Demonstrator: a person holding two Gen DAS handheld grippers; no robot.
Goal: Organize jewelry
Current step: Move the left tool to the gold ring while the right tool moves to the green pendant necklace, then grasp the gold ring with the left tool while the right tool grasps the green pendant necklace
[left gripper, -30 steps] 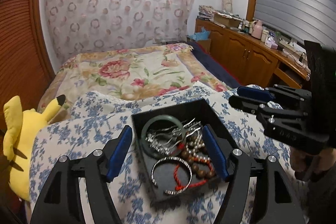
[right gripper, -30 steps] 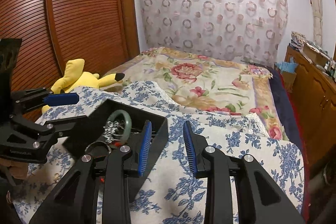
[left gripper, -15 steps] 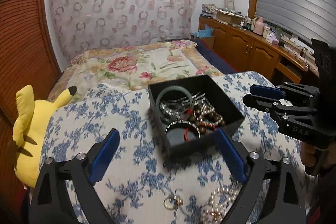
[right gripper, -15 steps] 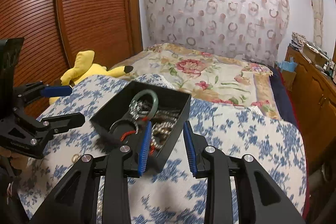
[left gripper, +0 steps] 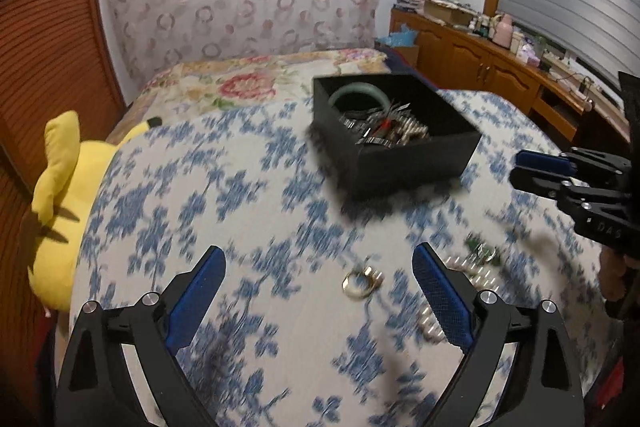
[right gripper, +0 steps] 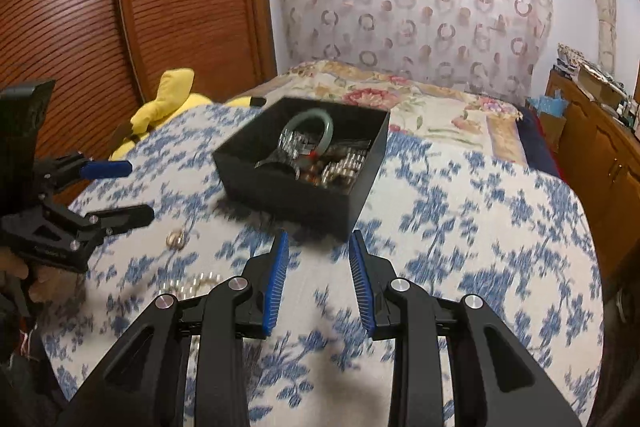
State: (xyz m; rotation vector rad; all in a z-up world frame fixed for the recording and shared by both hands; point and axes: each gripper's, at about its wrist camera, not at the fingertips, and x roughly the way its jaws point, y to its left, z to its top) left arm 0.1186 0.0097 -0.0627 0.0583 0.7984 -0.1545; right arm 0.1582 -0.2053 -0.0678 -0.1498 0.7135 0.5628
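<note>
Hovering above the blue-flowered bedspread point(left gripper: 248, 187), the left gripper point(left gripper: 316, 291) has its fingers spread wide and empty, a gold ring point(left gripper: 360, 283) lying beyond them. The right gripper point(right gripper: 318, 279) stands narrowly parted, grasping nothing. The black jewelry box point(right gripper: 288, 187) sits toward the bedspread's far edge.

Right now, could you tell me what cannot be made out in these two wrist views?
- Gold ring, left wrist view: motion blur; whether one ring or two, unclear.
- Pearl strand, left wrist view: partly behind the left hand-held gripper finger.
- Green piece, left wrist view: blurred, type unclear.
- Black box contents, both views: tangled under the jade bangle; its near wall hides the lower pieces.
</note>
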